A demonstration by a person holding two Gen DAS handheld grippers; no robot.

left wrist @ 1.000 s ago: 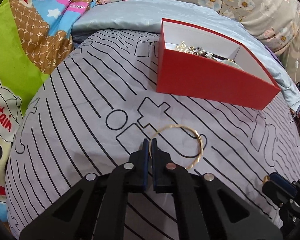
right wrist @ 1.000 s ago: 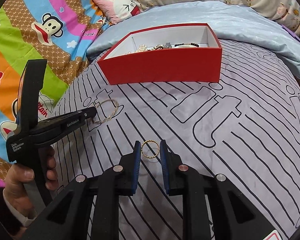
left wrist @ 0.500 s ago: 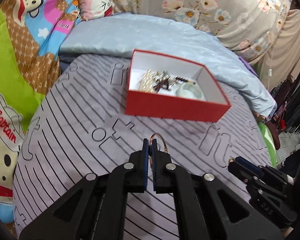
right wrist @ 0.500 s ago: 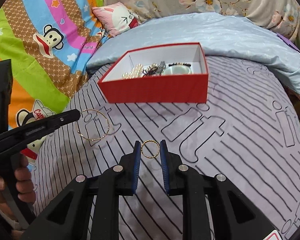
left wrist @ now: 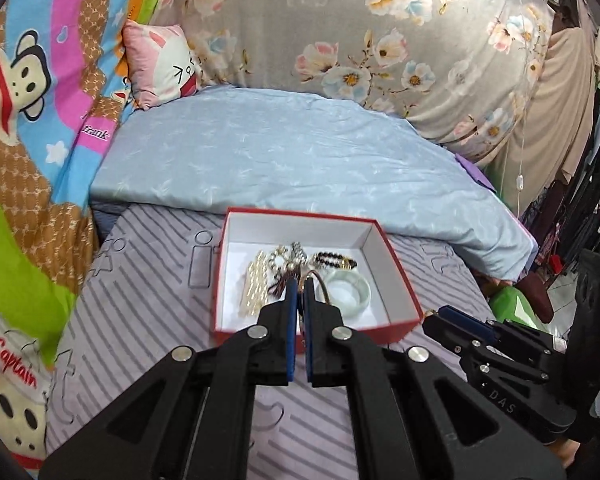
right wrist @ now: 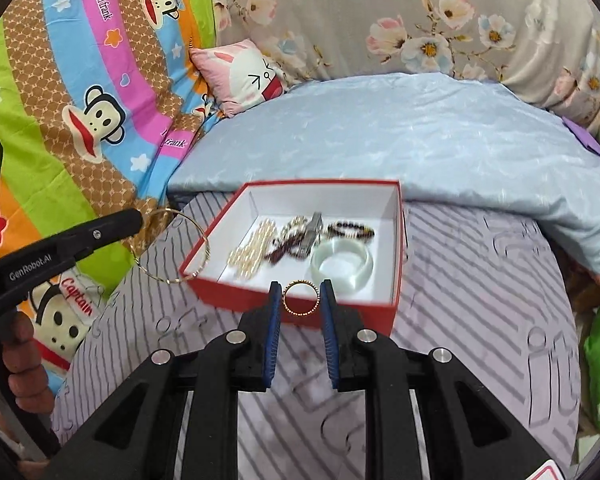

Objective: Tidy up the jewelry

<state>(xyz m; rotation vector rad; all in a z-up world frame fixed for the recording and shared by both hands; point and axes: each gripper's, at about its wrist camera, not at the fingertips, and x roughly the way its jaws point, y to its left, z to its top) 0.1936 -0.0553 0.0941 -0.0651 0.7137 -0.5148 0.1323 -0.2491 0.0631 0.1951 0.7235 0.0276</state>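
My right gripper (right wrist: 299,300) was clamped across a small gold ring (right wrist: 300,298), the ring standing upright and face-on between the blue pads, which pressed on its two sides. It hung just short of the near wall of the red box (right wrist: 332,314), so I judged the drop wanted a short push forward and over that wall. The open white floor lay straight ahead, before the pale green bangle (right wrist: 342,266).

My left gripper (left wrist: 299,288) had its fingers pressed nearly together on a thin gold bangle (right wrist: 172,246). From the left camera only a short arc of it showed beside the tips; from the right camera the whole hoop hung off the left tool, its far edge overlapping the box's left corner. Whether it touched the rim I could not tell. The right tool looked the nearer of the two to the box's open floor.

Inside the box lay a pearl strand (left wrist: 256,282), a tangle of mixed pieces (left wrist: 290,260) and a dark bead bracelet (left wrist: 336,259), all toward the back and left. The wall itself was the only obstacle. Beyond stood a light blue quilt (left wrist: 300,152), a pink cushion (left wrist: 160,64) and a flowered cover (left wrist: 380,32).
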